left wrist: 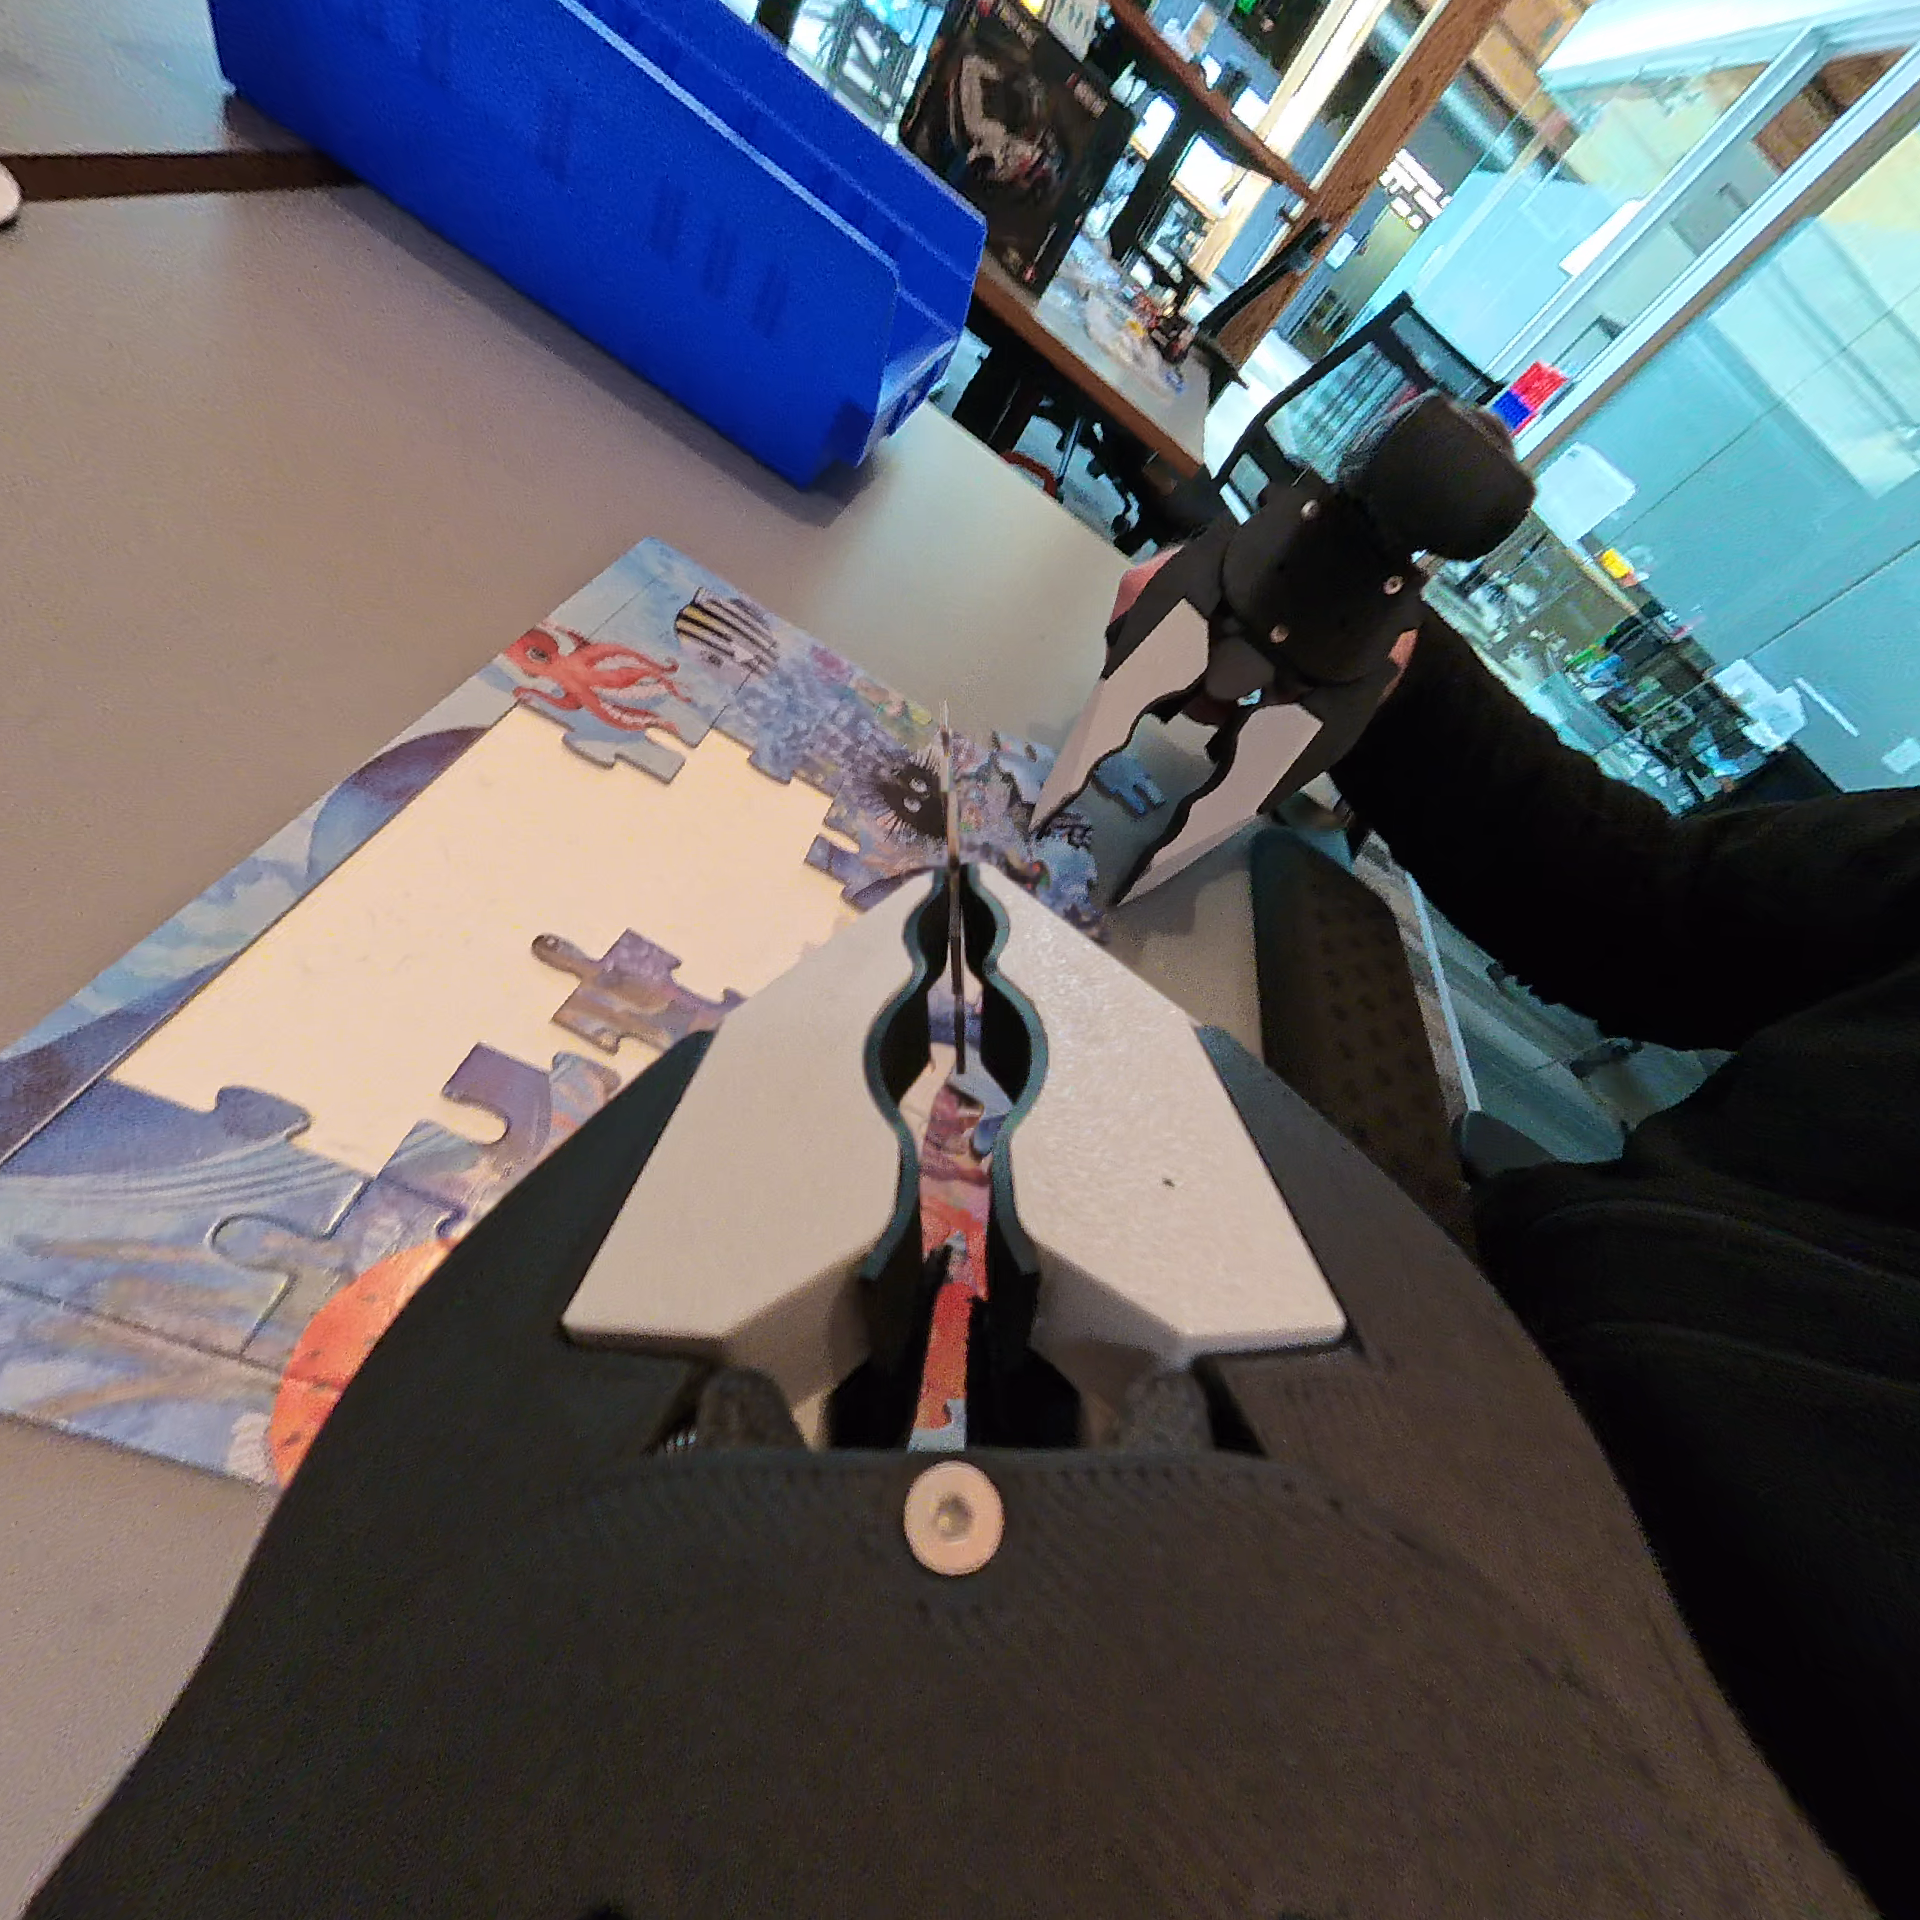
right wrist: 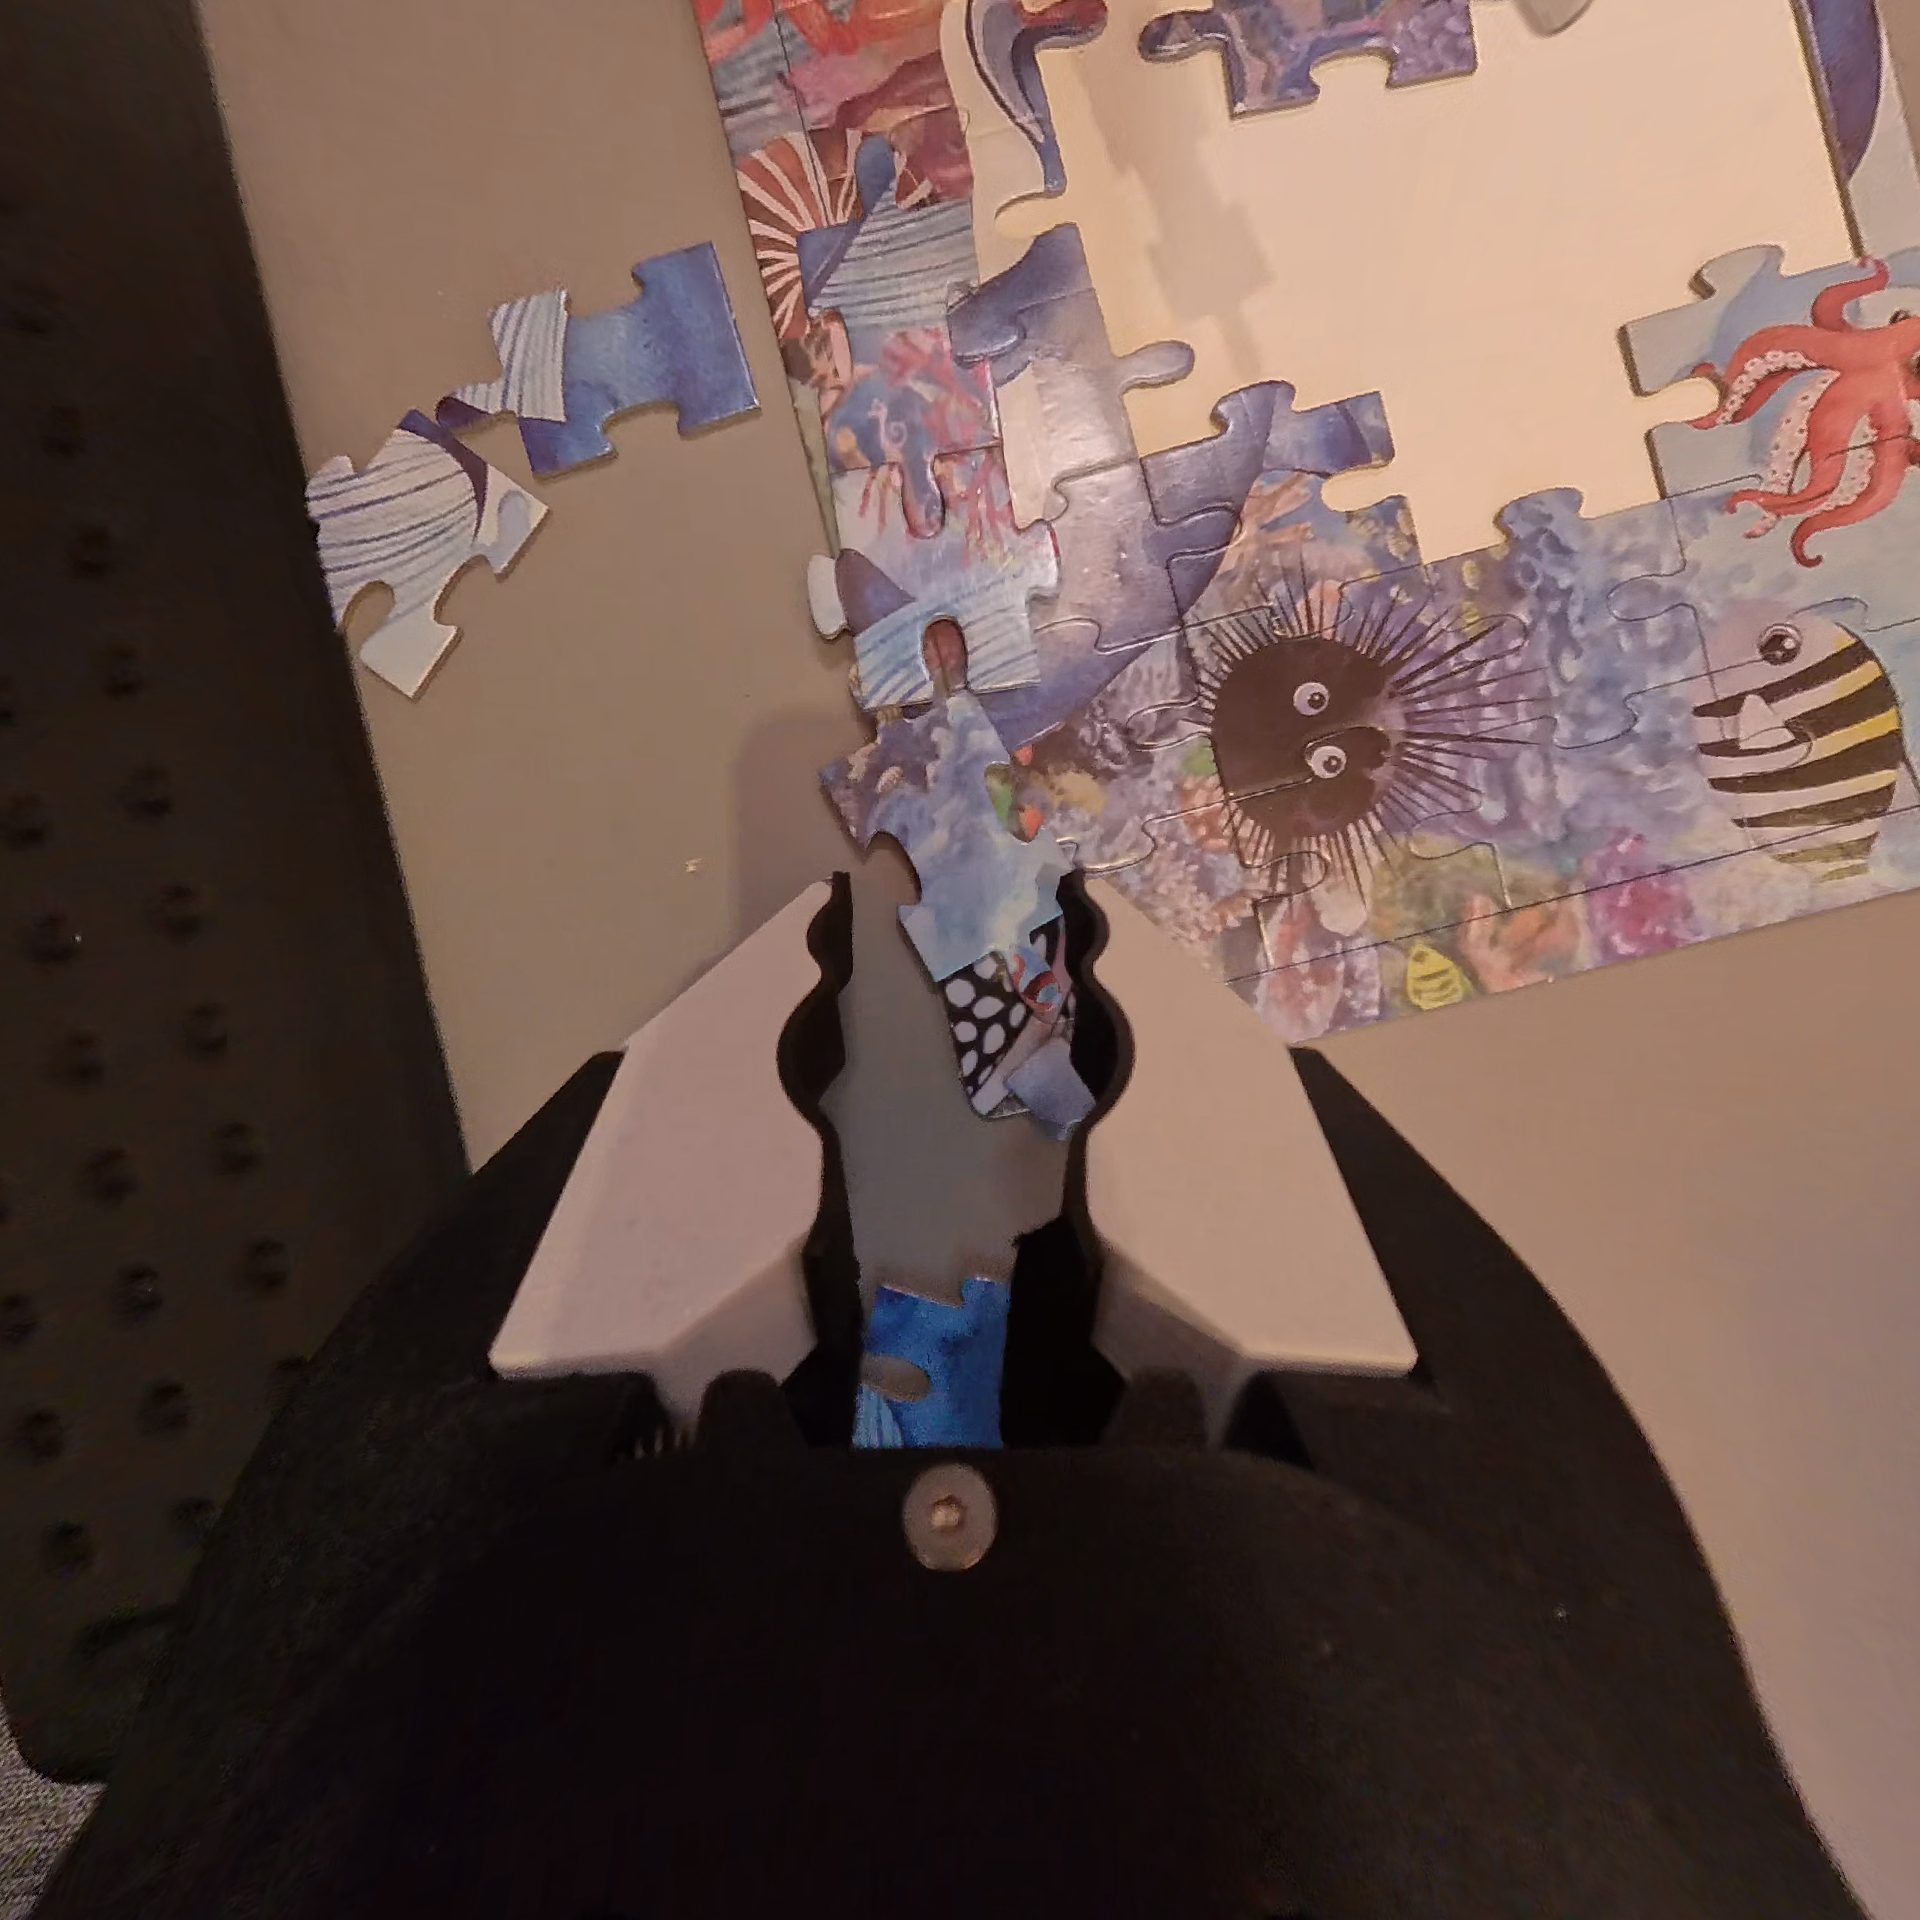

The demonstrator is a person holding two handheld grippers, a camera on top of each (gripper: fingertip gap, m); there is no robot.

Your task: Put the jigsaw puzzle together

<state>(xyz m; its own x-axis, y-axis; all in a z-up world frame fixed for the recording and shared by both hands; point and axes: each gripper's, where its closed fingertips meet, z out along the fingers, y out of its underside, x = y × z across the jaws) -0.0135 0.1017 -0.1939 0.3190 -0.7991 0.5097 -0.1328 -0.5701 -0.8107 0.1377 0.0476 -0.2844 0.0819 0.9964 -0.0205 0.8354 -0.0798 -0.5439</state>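
A big blue plastic bin (left wrist: 665,208) sits on the grey table (left wrist: 260,499), way out ahead-left of the left gripper. Further back there's a dark printed box (left wrist: 1013,135) on a wooden workbench (left wrist: 1101,343), plus glass partitions (left wrist: 1714,312) off to the right.

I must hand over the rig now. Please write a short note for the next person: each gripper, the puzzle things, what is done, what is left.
Left gripper: shut on a puzzle piece held on edge above the puzzle.
Right gripper: open, low over a spotted piece at the puzzle's edge.
Jigsaw puzzle lies on the grey table. Done: border around sea urchin, octopus, striped fish.
Left: pale centre unfilled; two loose blue pieces beside it.
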